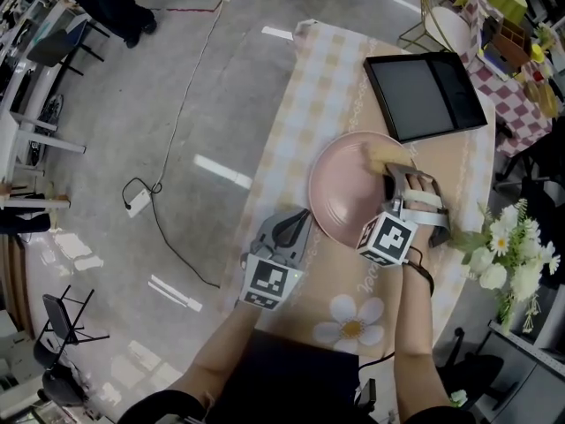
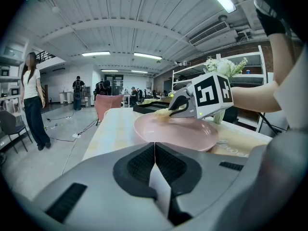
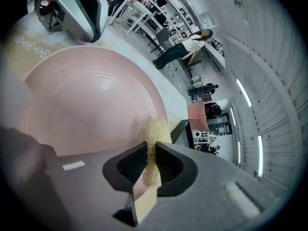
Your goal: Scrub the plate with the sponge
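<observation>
A person's two forearms reach out over a checked-cloth surface [image 1: 305, 95], a gripper in each hand. The left gripper [image 1: 298, 225] lies low at the near left, its fingers pressed together and pointing at the rim of a pink plate [image 1: 340, 193], just beside it; whether they touch the rim cannot be told. The right gripper [image 1: 399, 173] is held over the plate's right side, its fingers pinching a yellow sponge [image 1: 387, 156]. In the right gripper view the sponge [image 3: 156, 130] sticks out past the fingers [image 3: 171, 165] and meets the plate [image 3: 86, 100] at its far rim. The left gripper view shows the plate [image 2: 178, 133] flat on the surface, with the right gripper [image 2: 174, 111] and the sponge [image 2: 162, 112] at its far edge. White flowers [image 1: 508, 246] stand to the right of the plate. Beyond the plate lies a black tray [image 1: 424, 91]. A cable [image 1: 168, 228] trails over the grey floor at the left, and another person [image 2: 32, 100] stands well off in the room.
</observation>
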### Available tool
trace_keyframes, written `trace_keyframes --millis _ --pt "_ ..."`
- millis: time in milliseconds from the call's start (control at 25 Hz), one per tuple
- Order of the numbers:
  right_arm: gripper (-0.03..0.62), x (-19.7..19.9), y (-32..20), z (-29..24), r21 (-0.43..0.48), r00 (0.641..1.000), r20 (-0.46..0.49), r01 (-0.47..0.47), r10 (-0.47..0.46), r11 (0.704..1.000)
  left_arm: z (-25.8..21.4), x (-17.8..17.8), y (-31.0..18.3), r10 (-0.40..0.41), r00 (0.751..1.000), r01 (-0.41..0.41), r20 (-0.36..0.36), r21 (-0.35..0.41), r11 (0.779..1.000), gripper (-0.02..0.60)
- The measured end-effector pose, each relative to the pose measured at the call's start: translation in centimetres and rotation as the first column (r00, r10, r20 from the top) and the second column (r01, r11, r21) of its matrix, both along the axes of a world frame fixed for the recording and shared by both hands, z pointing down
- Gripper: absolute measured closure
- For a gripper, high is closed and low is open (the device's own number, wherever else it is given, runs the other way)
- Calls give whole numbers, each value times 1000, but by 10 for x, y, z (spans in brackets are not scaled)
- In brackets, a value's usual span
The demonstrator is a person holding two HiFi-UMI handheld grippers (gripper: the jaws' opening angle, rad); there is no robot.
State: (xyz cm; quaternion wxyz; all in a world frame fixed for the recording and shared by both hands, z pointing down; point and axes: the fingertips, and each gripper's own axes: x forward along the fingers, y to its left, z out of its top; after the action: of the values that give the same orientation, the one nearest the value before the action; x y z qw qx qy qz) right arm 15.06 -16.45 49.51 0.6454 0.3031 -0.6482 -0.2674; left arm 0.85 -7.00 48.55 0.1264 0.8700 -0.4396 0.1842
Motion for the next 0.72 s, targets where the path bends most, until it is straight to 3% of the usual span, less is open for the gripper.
trace_keyframes --millis 720 --pt "546 20 4 21 -62 998 -32 -53 51 997 1 1 0 15 1000 -15 7 -5 1000 569"
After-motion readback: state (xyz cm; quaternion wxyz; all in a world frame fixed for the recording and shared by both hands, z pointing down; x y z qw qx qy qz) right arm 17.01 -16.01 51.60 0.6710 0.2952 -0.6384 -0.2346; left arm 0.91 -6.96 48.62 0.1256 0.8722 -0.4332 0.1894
